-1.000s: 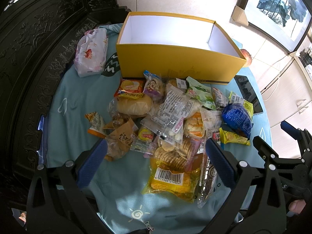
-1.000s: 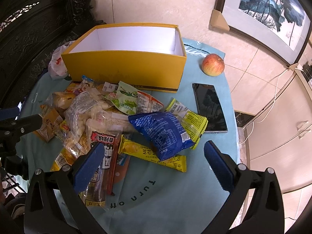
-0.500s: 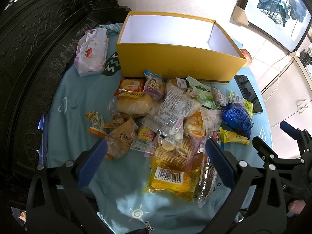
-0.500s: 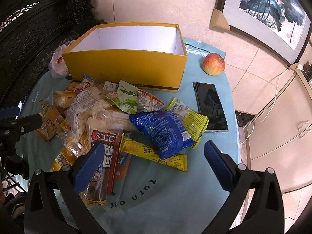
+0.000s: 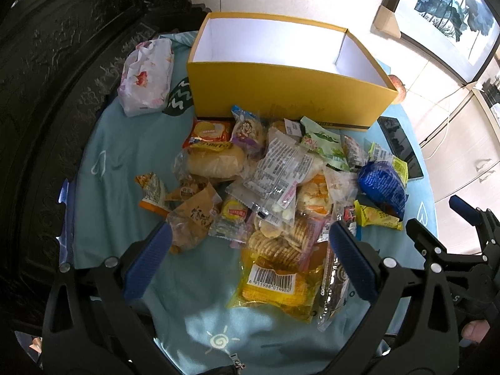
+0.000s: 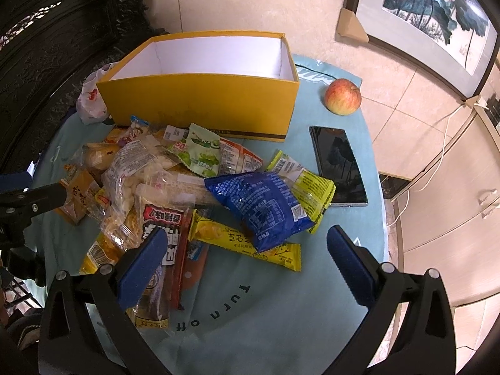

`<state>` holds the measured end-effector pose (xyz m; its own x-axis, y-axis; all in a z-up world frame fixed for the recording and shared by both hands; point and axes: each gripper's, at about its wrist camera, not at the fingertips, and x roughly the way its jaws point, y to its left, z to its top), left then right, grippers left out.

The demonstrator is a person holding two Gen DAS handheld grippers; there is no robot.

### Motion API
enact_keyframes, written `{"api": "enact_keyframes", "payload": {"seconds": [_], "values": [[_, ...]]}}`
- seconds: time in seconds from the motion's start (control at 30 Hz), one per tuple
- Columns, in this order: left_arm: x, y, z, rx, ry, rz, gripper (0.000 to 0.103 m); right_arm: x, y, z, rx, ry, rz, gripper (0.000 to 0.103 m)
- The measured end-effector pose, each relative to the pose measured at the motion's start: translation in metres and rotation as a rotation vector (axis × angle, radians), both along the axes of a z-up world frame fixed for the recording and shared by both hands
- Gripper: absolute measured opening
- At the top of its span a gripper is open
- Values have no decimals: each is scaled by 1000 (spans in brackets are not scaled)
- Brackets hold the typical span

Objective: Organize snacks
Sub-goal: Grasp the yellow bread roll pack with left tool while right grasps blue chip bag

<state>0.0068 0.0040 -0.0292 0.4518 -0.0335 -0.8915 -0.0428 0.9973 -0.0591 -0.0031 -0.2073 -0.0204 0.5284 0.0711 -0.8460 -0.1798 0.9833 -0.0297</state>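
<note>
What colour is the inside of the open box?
White inside the box, yellow outside; the right wrist view shows it best.

Home: framed painting (image 6: 437,9), carved furniture (image 5: 62,47)

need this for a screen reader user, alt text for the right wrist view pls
Open gripper above a pile of snack packets on a table, in front of an empty yellow box. A phone and an apple lie to the right.

Matt yellow cardboard box (image 6: 200,106) with a smooth white paper lining. Crinkled, glossy plastic snack wrappers (image 5: 281,181) lie on soft teal cloth covering the tabletop (image 6: 281,312). Glossy black glass phone (image 6: 339,164); dark carved wood furniture (image 5: 47,78) behind.
</note>
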Motion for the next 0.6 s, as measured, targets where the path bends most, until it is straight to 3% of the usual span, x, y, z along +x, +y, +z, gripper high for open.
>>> {"api": "enact_keyframes", "payload": {"seconds": [0.2,0.43,0.6], "values": [[8,12,-11,-24,33,23,101,5,-14,-10,9,25,-34,102],[23,37,-26,-44,87,94,101,18,-31,-22,93,50,-5,102],[35,41,-34,-27,96,76,101,43,-31,-37,11,51,15,102]]}}
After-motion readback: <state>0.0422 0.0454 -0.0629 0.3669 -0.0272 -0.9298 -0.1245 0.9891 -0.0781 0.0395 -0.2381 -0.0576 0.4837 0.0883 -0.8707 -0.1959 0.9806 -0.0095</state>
